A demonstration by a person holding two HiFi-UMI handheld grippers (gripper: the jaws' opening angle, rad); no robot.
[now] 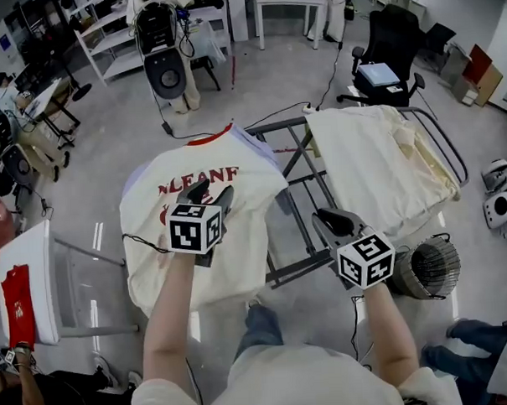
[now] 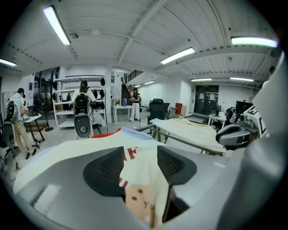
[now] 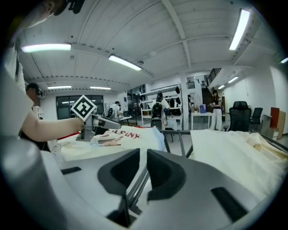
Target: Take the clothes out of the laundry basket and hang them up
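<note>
the left hand-held gripper hangs over the chest of the printed t-shirt with its jaws standing apart. cream cloth with a small bear print shows between them, but i can't see the pads pressing on it, so i'd call it unclamped. the right hand-held gripper sits over the bare middle of the drying rack. its jaws are drawn close with just a slit left and nothing in it, only a rack bar showing beyond.

the t-shirt is cream with red lettering and a red neckband. it's out of any basket and draped over the rack's left wing, with its hem hanging off the near edge. a second cream garment covers the right wing. a wire basket stands on the floor just beside the rack's near right corner, and i can't make out what it holds.

from here the shirt looks like light, limp cotton. i'd expect it to sag and bunch wherever it's pinched, and it may slide on the smooth bars if tugged from one side. nothing about it seems fragile. i'd take it by the shoulder seams or the ribbed neckband, one gripper to each side. pinching a doubled fold would give the pads more to bite on than the thin single layer mid-chest.
</note>
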